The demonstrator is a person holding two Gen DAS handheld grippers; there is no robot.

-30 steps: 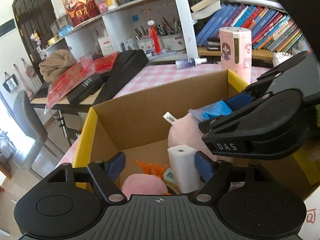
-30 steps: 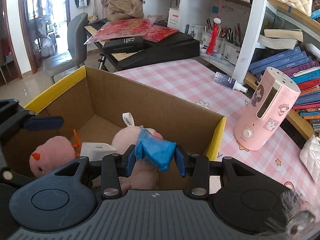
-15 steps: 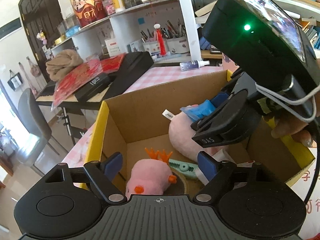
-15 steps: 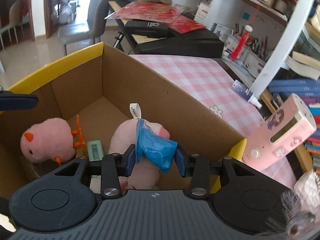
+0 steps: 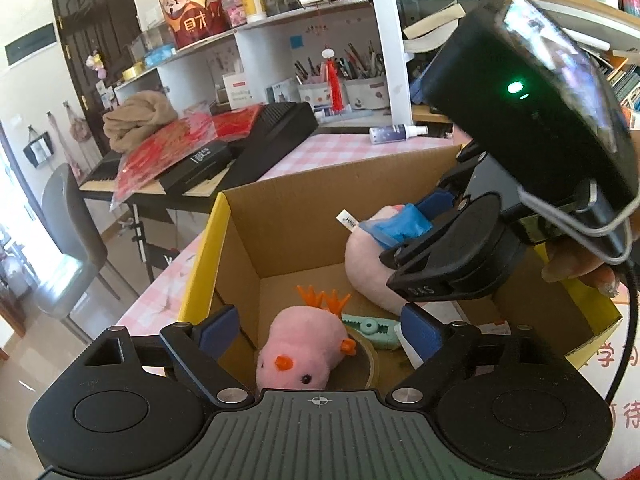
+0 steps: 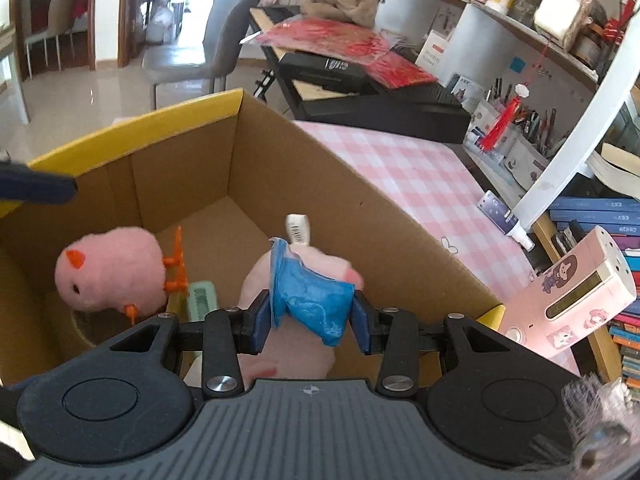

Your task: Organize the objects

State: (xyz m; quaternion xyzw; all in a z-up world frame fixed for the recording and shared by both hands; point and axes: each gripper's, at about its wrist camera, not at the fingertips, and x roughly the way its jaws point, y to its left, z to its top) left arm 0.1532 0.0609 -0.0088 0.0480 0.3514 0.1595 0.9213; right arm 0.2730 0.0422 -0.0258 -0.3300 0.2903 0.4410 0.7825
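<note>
The right gripper [image 6: 311,322] is clamped on the blue cloth [image 6: 310,300] of a pink plush toy [image 6: 296,280]; its 2 fingers [image 6: 258,326] press that cloth from either side, and the toy hangs inside the cardboard box [image 6: 280,168], near its right wall; a white tag stands up from the toy's top. The left gripper [image 5: 318,332] hovers over the box's near edge; its jaws have just been opening and now stand wide, gripping nothing. Below them a second pink plush with orange feet [image 5: 302,350] lies on a roll of tape on the box floor; a mint-green clip [image 5: 370,328] lies just right of it. The box stands on a pink checked desk [image 6: 420,176]; a pink dispenser [image 6: 572,296] stands on the desk right of the box; a small spray bottle [image 6: 504,218] lies farther off.
</note>
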